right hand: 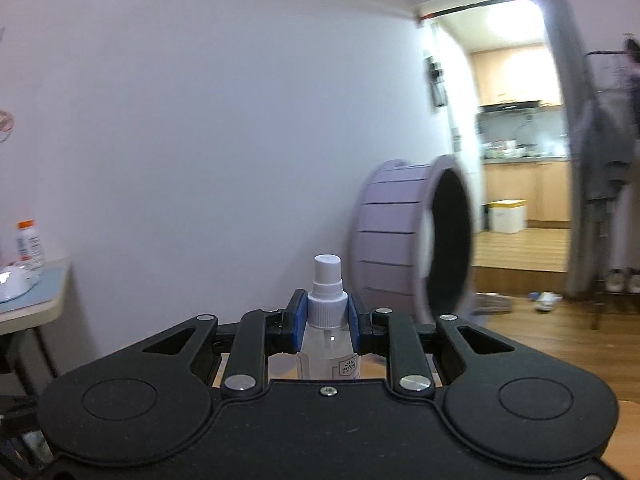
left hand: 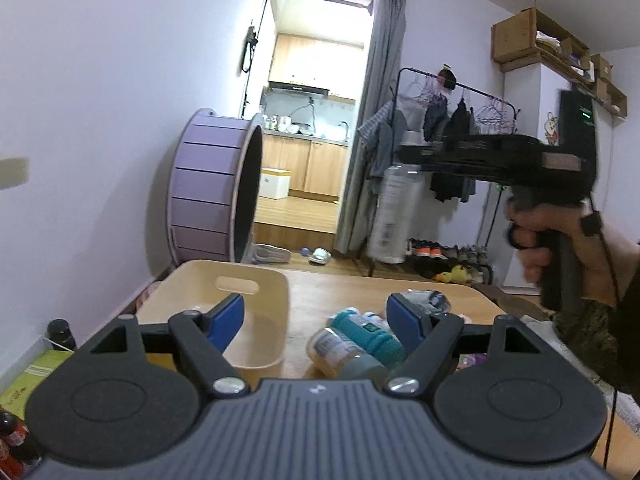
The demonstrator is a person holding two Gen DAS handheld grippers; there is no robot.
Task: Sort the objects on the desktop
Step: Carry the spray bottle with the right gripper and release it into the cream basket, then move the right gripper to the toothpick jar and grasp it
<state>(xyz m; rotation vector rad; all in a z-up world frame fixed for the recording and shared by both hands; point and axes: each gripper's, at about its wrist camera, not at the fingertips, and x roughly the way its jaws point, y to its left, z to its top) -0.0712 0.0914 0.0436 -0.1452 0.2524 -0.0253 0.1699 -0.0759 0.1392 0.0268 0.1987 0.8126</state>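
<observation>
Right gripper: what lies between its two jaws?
In the right wrist view, a clear spray bottle with a white cap stands upright between the jaws of the right gripper, clamped at its neck.

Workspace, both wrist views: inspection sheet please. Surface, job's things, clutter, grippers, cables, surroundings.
Surface: wooden table, bare wood between bin and bottles.
Job's things: beige bin on the table's left, looks empty; bottles lying in a heap right of it; clear spray bottle upright, lifted.
Clutter: crumpled wrapper behind the heap.
Grippers: left gripper open, nothing between its pads; right gripper shut on the spray bottle below its cap.
Cables: thin black cable hanging by the person's right hand.
Surroundings: purple wheel against the wall, clothes rack, kitchen doorway.
</observation>
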